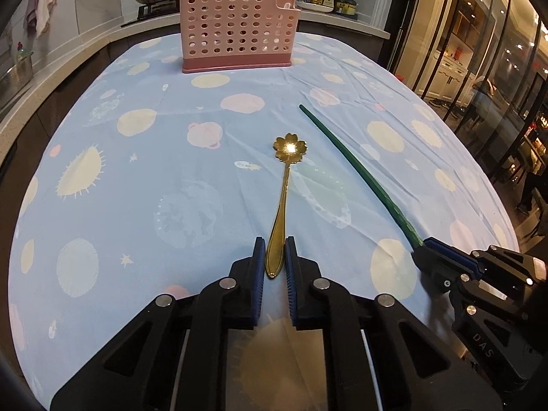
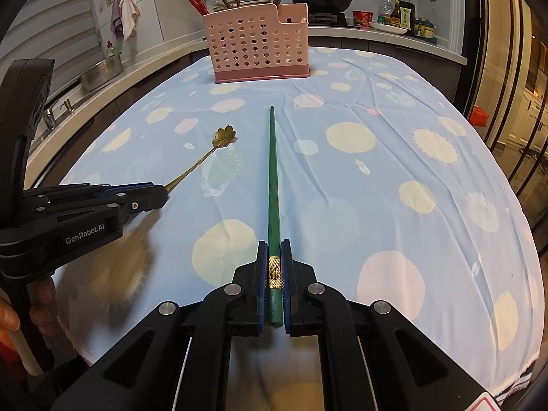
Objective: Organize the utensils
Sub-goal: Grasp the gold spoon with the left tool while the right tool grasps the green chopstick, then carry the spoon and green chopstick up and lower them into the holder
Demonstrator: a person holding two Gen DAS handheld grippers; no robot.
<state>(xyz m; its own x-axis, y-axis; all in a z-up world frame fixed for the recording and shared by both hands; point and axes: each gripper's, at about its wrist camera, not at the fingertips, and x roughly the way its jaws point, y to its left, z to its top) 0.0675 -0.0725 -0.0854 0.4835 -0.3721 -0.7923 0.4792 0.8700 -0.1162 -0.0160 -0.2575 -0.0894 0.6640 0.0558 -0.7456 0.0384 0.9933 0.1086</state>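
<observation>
A gold spoon with a flower-shaped bowl lies on the blue tablecloth; its handle end sits between the pads of my left gripper, which is closed around it. The spoon also shows in the right wrist view. My right gripper is shut on the thick end of a green chopstick, which points toward the pink perforated utensil holder at the far end. The chopstick and the holder also show in the left wrist view. The holder has several chopsticks standing in it.
The table wears a blue cloth with round patterns. Behind it runs a kitchen counter with a pan, sauce bottles and a metal pot by the sink. Glass doors stand to the right.
</observation>
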